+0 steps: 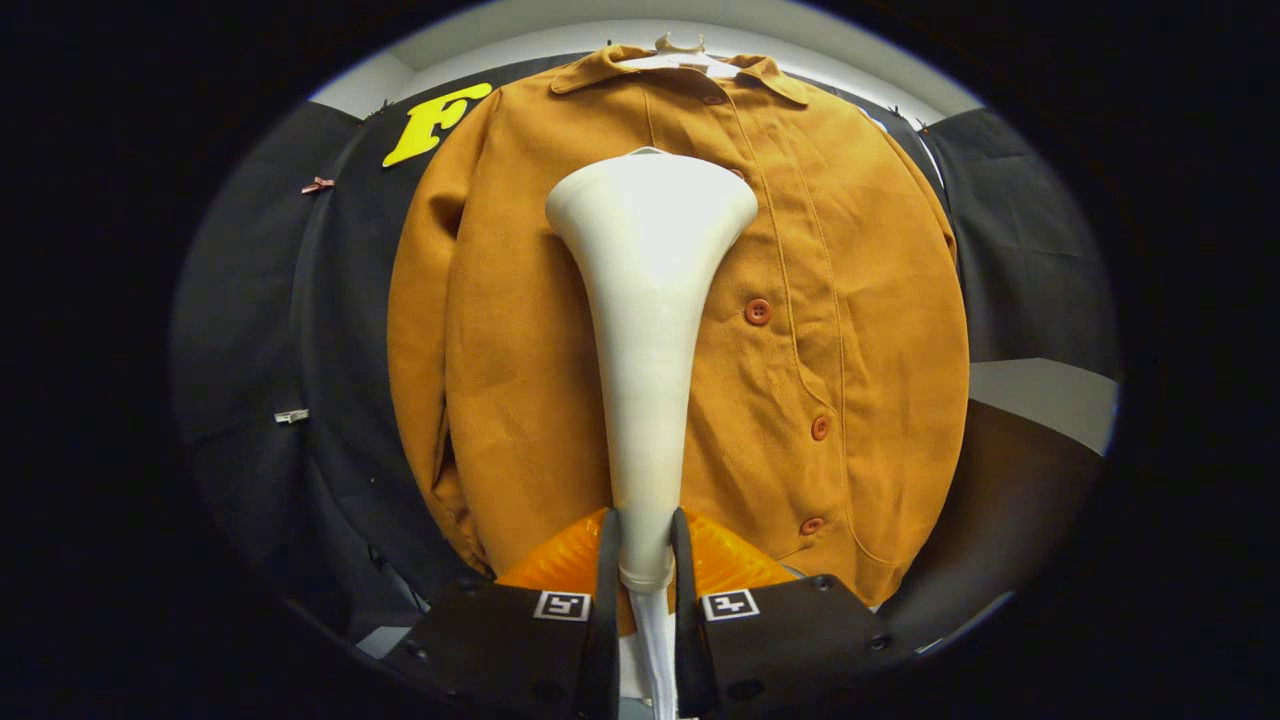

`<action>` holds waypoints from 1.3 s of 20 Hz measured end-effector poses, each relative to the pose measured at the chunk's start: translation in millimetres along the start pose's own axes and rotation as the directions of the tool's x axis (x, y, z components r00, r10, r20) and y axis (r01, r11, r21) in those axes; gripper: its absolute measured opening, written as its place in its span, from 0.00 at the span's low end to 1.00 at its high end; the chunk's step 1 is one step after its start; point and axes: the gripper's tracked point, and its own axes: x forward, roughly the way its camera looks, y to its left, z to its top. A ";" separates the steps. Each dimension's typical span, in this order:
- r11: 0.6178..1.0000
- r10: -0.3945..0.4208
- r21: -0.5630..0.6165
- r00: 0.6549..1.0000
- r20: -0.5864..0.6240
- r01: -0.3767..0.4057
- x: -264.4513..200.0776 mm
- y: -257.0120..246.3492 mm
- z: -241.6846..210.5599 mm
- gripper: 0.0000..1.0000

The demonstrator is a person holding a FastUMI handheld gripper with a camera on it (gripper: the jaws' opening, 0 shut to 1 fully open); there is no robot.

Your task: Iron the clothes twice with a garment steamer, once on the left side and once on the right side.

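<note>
Nearest the camera, the fingers point(645, 590) are clamped on the narrow neck of the white garment steamer point(648, 330), one dark pad pressing each side of it. Each finger block carries a small square black-and-white marker on top; these are coded patterns, not readable writing. Just beyond the fingers, something orange and ribbed point(730, 565) shows on both sides of the neck; what it is cannot be told.

From the grip the steamer rises and flares into a broad head, held upright before the upper chest of the brown jacket point(850, 330). Whether the head touches the cloth cannot be told. The head stands beside the button placket, over the panel away from the orange buttons point(758, 311).

Judging by that high position, a stroke on this first side seems about to begin. The next move calls for a steady draw down the panel, head kept flat to the fabric.

Farther off, the jacket hangs buttoned from a white hanger point(680, 45) against the booth's black wall. No brand or label on the jacket or steamer can be read.
</note>
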 end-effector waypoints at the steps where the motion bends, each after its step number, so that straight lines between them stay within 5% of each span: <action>1: 1.000 -0.002 0.005 1.000 0.005 0.002 2.4 -0.5 0.1 0.27; 5: 0.999 0.026 0.025 1.000 0.000 -0.026 16.9 3.4 4.0 0.33; 8: 1.000 0.030 -0.002 0.999 0.013 -0.030 1.8 1.8 10.1 0.17; 10: 0.999 0.042 0.013 0.999 0.003 -0.042 -5.1 -0.6 15.0 0.17; 26: 1.000 0.016 -0.017 0.991 0.133 -0.013 -201.9 -64.2 150.0 0.17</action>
